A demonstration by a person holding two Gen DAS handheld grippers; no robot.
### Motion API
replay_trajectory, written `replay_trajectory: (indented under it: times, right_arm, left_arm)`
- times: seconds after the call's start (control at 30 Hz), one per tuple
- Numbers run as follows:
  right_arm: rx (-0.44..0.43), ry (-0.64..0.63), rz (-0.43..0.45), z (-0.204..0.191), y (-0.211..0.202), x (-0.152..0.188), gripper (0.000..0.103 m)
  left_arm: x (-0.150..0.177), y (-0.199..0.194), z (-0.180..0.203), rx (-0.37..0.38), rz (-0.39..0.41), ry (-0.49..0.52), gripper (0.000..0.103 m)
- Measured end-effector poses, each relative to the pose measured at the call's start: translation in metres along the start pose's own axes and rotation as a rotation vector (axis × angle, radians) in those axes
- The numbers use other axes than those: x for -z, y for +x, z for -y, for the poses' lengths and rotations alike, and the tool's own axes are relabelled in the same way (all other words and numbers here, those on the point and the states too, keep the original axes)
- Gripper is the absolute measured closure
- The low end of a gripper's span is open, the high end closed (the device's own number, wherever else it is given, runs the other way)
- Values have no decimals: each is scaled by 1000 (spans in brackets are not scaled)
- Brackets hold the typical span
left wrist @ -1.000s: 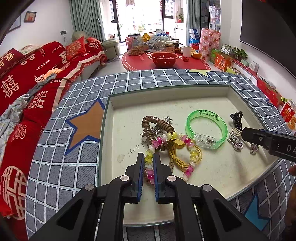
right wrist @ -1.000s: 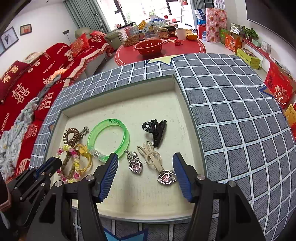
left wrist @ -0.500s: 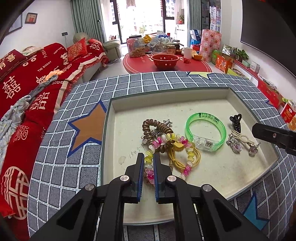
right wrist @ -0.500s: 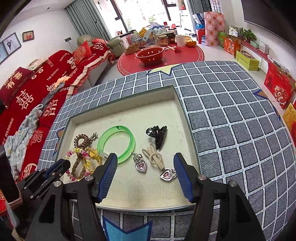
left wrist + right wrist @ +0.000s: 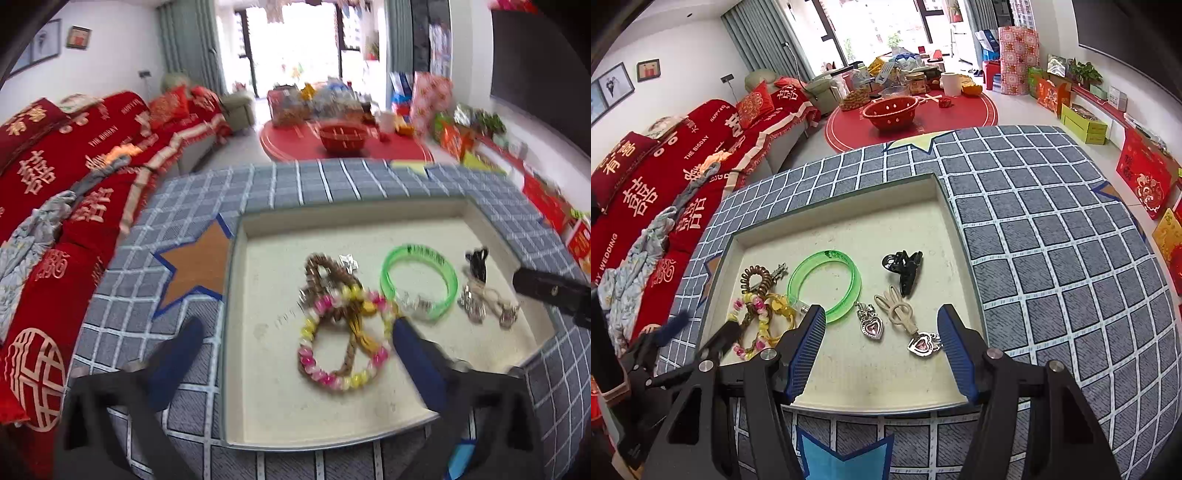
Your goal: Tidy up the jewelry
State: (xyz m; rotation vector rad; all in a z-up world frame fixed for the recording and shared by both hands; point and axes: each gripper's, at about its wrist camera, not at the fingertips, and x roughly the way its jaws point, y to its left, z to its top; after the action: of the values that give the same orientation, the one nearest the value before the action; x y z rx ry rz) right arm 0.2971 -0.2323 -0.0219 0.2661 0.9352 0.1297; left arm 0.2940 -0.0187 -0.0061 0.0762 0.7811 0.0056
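Blurring smears the whole left wrist view, so the small pieces in the tray (image 5: 236, 332) are hard to read there, and the left gripper (image 5: 295, 354) shows only as soft dark shapes. Its fingers (image 5: 417, 358) stand wide apart and hold nothing; the pink and yellow bead bracelet (image 5: 343, 339) lies on the tray floor between them, tangled with a brown coil hair tie (image 5: 325, 269) and a yellow cord.

In the sharper right wrist view the right gripper (image 5: 882, 347) is also spread wide and empty, hovering over the near part of the tray. Between its fingers lie two heart pendants (image 5: 871, 326) and a beige hair tie (image 5: 899, 308). A green bangle (image 5: 823, 284) sits just left of them, a black hair claw (image 5: 903, 267) behind.
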Motion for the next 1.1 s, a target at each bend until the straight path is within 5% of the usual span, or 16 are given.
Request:
replay_trajectory:
  times: [0.4,0.5,0.7,0.83,1.1]
  right_arm:
    - [7,-11,-7,-2,-4,3,36]
    - [18,-24,-17,-5,-3,6,22]
    - [42,-55,-30,-12,-2,9,20]
    - [69,-73,-34,-14,-2,10,0]
    - [71,-76,-25,-17,-9,11,0]
  left_arm:
    - [-3,-7,-2,8,0,20,0]
    - [-1,-9,-2,9,-6,26,0]
    - [2,-9,-1,10,-26,29,0]
    - [6,-10,-2,6,-35,31,0]
    - [11,-14,-1,9,-35,41,0]
